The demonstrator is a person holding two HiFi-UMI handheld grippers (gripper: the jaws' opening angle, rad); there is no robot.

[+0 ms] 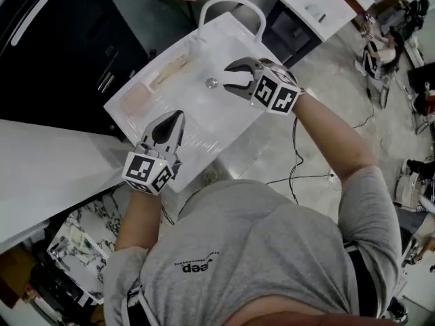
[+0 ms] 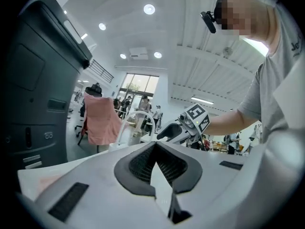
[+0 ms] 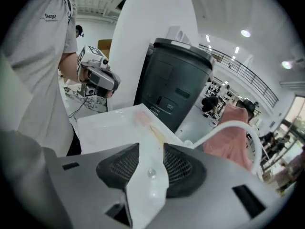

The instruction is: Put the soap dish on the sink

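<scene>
White sink [image 1: 204, 124] seen from overhead, with a pale pink soap dish [image 1: 139, 99] lying on its far-left ledge. Left gripper view: left gripper [image 2: 155, 145] jaws closed together, empty. Right gripper view: right gripper [image 3: 151, 149] jaws wide, framing the drain [image 3: 151, 173].

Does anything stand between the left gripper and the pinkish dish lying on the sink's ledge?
Nothing visible does. Between the left gripper and the pinkish dish there is only bare sink ledge; the beige piece lies farther, toward the faucet.
</scene>
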